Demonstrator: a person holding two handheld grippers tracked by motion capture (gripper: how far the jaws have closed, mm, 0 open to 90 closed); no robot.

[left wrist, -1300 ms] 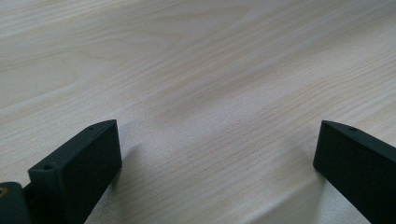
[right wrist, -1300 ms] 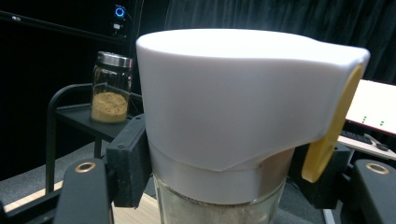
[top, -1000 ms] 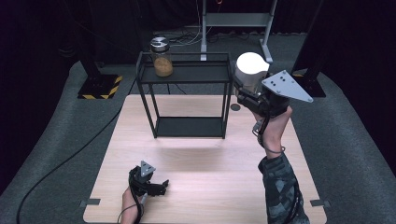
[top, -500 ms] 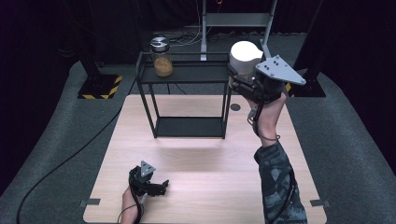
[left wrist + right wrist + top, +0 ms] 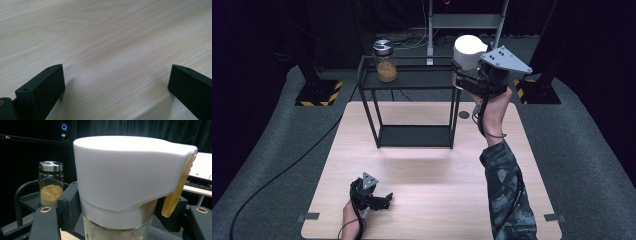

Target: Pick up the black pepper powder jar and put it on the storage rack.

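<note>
My right gripper (image 5: pixel 464 75) is shut on a glass jar with a large white lid (image 5: pixel 468 51), held upright over the right end of the black shelf's top tier (image 5: pixel 422 77). In the right gripper view the white lid (image 5: pixel 125 172) looms close, with a yellow tab at its right and pale powder in the glass below. A second jar with a metal lid and brown powder (image 5: pixel 385 61) (image 5: pixel 50 182) stands on the top tier's left end. My left gripper (image 5: pixel 379 199) rests open on the wooden table (image 5: pixel 422 200) near its front edge, with bare wood between its fingertips (image 5: pixel 116 82).
The black two-tier wire shelf has a lower tier (image 5: pixel 414 136) standing on the table's far half. A small round hole (image 5: pixel 464 115) marks the table right of the shelf. Dark floor and stand bases with yellow-black stripes (image 5: pixel 317 95) surround the table.
My right gripper has lifted the white-lidded jar up and away from me, toward the right end of the shelf's top tier. The left gripper has not moved.
</note>
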